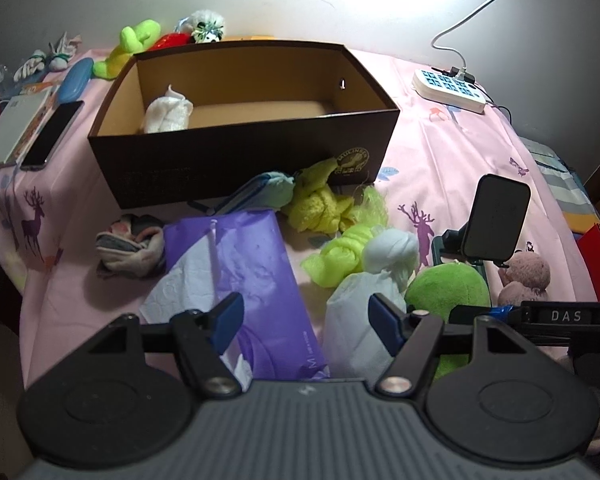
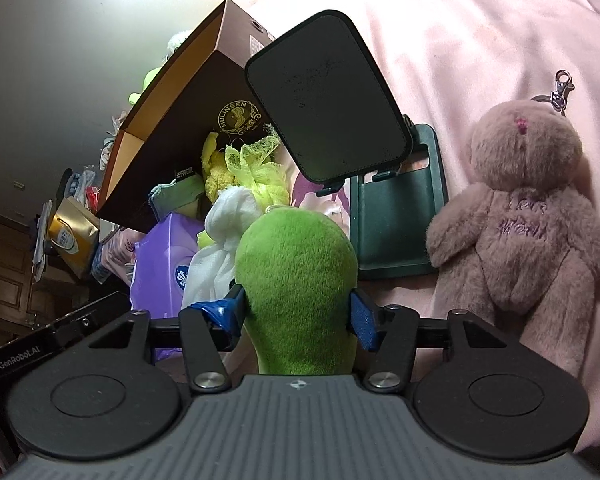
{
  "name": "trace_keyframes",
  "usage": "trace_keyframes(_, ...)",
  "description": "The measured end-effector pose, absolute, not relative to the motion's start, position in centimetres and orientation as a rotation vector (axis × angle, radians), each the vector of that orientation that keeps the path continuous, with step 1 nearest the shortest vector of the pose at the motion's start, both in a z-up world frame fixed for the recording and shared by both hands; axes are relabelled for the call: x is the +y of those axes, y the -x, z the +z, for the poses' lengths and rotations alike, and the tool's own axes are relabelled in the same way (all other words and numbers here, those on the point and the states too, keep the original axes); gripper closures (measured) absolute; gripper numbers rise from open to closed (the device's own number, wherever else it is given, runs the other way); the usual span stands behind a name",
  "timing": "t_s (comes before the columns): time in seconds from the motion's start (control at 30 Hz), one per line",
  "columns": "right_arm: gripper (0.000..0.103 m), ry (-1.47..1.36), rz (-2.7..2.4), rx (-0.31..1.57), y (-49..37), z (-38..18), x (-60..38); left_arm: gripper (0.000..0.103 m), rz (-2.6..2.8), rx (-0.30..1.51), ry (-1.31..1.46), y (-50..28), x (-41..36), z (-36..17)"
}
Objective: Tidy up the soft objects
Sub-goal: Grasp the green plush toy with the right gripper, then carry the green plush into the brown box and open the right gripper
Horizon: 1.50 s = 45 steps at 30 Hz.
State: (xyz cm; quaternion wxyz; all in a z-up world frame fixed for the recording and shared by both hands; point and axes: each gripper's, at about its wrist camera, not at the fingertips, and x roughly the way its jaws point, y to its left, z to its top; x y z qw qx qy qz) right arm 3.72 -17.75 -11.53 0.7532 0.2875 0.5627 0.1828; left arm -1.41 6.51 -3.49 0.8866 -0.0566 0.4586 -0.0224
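A brown open box (image 1: 244, 160) stands on the pink bed sheet, with one white cloth bundle (image 1: 168, 110) inside at its left end. In front of it lie yellow-green cloths (image 1: 320, 204), a white knotted cloth (image 1: 388, 256), a grey sock bundle (image 1: 130, 246) and a purple tissue pack (image 1: 236, 276). My left gripper (image 1: 306, 322) is open and empty above the tissue pack and white cloth. My right gripper (image 2: 298, 320) is shut on a green plush toy (image 2: 296, 280), which also shows in the left wrist view (image 1: 448, 292). A pink plush bear (image 2: 528, 216) lies to its right.
A black phone stand (image 2: 328, 96) on a dark green base (image 2: 396, 216) stands just beyond the green plush. A power strip (image 1: 448, 90) lies at the back right. A phone (image 1: 52, 134) and a book (image 1: 14, 128) lie left of the box. More plush toys (image 1: 136, 46) sit behind it.
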Motion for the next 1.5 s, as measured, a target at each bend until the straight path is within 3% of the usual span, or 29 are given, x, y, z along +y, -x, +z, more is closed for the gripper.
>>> trace_keyframes(0.57,0.065,-0.637,0.472,1.111,-2.7,-5.2,-19.7,0.032,-0.156,0.929,0.077,0.2,4.0,-3.3)
trace_keyframes(1.07,0.065,-0.622,0.617,0.883,-12.9,4.0,-13.5,0.032,-0.139,0.858,0.146,1.3,9.2,-2.5)
trace_keyframes(1.23,0.065,-0.571,0.587,0.867,-17.1,4.0,-8.1,0.032,-0.11,0.844,0.165,2.4,11.8,-2.6)
trace_keyframes(1.5,0.065,-0.454,0.502,1.008,-24.2,-1.6,0.9,0.032,-0.032,0.841,0.188,4.1,15.7,-3.2)
